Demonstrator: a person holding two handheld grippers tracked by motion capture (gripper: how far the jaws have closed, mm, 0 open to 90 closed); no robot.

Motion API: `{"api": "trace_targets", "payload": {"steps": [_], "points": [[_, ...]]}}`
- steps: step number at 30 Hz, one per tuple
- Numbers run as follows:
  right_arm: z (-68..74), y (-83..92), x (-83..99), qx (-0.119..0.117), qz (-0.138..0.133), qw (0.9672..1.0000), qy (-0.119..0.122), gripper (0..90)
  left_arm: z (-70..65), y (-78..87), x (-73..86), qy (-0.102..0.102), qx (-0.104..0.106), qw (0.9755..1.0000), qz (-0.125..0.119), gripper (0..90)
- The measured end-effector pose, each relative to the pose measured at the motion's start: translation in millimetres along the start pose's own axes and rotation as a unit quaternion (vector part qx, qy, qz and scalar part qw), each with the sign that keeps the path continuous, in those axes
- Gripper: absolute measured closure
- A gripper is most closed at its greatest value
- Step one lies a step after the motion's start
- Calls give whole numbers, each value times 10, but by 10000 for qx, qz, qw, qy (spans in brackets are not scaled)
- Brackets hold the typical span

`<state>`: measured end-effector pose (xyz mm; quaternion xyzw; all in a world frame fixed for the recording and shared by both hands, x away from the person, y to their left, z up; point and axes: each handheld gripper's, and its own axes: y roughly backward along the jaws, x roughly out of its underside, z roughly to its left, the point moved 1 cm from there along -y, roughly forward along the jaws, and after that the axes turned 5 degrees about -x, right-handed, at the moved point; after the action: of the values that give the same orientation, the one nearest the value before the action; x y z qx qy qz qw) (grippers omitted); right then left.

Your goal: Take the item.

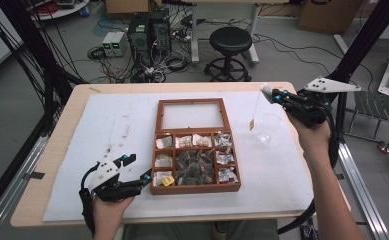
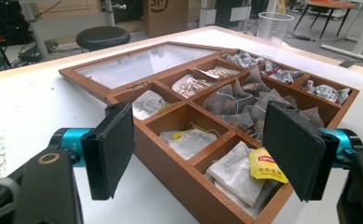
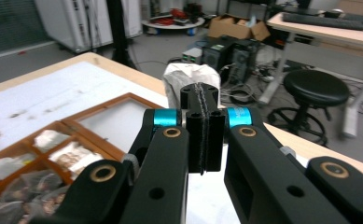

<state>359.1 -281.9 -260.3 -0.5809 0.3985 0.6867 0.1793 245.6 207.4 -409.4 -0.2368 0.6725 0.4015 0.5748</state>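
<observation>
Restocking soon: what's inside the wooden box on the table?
The wooden box holds tea bags in small compartments, with darker pyramid bags piled in the large middle one. Whatever lies under the top bags is covered.

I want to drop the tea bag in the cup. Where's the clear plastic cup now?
In the high view the clear plastic cup stands on the white mat right of the wooden tea box, below the right gripper.

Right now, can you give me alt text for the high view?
The right hand-held gripper holds a tea bag above a clear cup, its tag dangling on a string. A wooden tea box lies open mid-table; the left hand-held gripper waits open beside it.
</observation>
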Motion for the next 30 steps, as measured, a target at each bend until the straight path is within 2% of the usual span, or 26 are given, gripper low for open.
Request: {"api": "trace_targets", "payload": {"steps": [7,16,17,23,30], "points": [[-244,168,116,353,-104,9990,-265,900,-17,-21,9,-10,13,10000,31,255],[-430,199,290,619,41,9970,-471,900,-25,-42,23,5,17,10000,49,256],[-468,175,354,647,154,9964,-520,900,-29,-47,27,12,33,10000,61,255],[-532,65,555,702,401,9944,-683,900,-38,-64,33,-2,53,10000,84,256],[-551,-93,752,658,635,9924,-818,900,-48,-77,39,-17,74,9999,108,255]]}}
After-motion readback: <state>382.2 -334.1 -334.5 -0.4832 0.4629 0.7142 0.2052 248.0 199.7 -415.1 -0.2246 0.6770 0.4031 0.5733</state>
